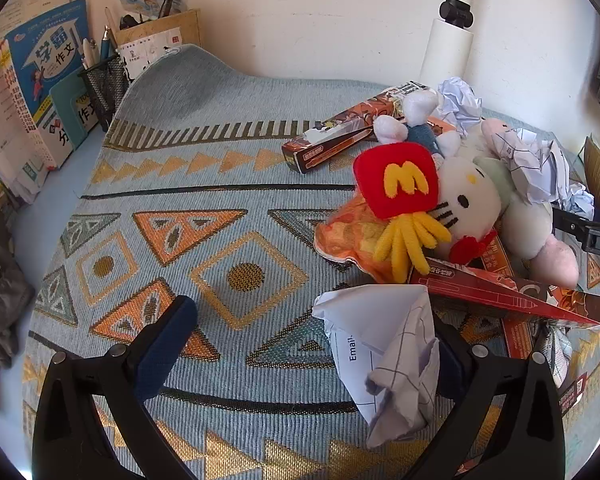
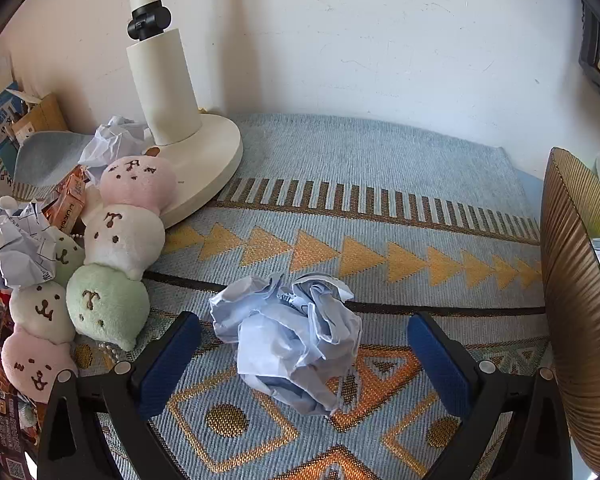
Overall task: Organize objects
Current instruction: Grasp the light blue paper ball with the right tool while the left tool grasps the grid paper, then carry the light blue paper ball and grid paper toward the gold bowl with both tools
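A loosely crumpled sheet of paper (image 1: 388, 352) printed with "Email" lies on the patterned blue mat (image 1: 228, 208), leaning against the inner side of my left gripper's right finger. My left gripper (image 1: 310, 326) is open, and its left pad (image 1: 164, 348) is well clear of the sheet. In the right wrist view a crumpled ball of white paper (image 2: 296, 340) rests on the mat between the blue pads (image 2: 168, 364) of my right gripper (image 2: 303, 322). That gripper is open, with a gap on each side of the ball.
A Hello Kitty plush (image 1: 460, 196) with a red fries hat, pen boxes (image 1: 332, 140), an orange packet (image 1: 348, 236) and more crumpled paper (image 1: 536, 160) pile up at right. Books (image 1: 48, 80) and a mesh pen holder (image 1: 104, 84) stand at left. Dango plushes (image 2: 120, 240), a lamp base (image 2: 204, 160), a ribbed brown bin (image 2: 576, 320).
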Tool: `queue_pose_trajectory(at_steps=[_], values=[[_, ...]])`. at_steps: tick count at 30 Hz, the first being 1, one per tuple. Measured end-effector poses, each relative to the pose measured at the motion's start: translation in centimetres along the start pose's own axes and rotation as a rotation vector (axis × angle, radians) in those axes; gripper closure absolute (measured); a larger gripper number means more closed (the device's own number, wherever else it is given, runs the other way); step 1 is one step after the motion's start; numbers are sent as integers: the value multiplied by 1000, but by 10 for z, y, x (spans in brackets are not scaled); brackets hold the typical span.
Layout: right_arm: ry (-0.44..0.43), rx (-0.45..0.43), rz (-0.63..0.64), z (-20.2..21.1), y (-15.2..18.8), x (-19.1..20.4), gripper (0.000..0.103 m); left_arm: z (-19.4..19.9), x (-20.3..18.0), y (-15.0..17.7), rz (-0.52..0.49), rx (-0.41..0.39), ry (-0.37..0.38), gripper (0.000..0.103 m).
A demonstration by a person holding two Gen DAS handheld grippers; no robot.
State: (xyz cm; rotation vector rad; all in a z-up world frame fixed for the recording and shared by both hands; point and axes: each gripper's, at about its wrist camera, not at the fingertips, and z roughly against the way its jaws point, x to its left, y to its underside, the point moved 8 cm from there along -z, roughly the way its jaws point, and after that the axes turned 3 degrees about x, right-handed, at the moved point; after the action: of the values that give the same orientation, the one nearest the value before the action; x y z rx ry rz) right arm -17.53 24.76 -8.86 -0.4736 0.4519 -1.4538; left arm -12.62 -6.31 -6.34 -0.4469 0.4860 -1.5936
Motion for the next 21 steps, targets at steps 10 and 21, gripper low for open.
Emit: queue_pose_trajectory(at_steps=[10,21], values=[[-99,-52,-42,11,0,-11,48,28,-19,6,-21,-62,7,72],[-170,-188,-139,62,-16,-12,48,99,-57,-30,-21,-199,82,72]])
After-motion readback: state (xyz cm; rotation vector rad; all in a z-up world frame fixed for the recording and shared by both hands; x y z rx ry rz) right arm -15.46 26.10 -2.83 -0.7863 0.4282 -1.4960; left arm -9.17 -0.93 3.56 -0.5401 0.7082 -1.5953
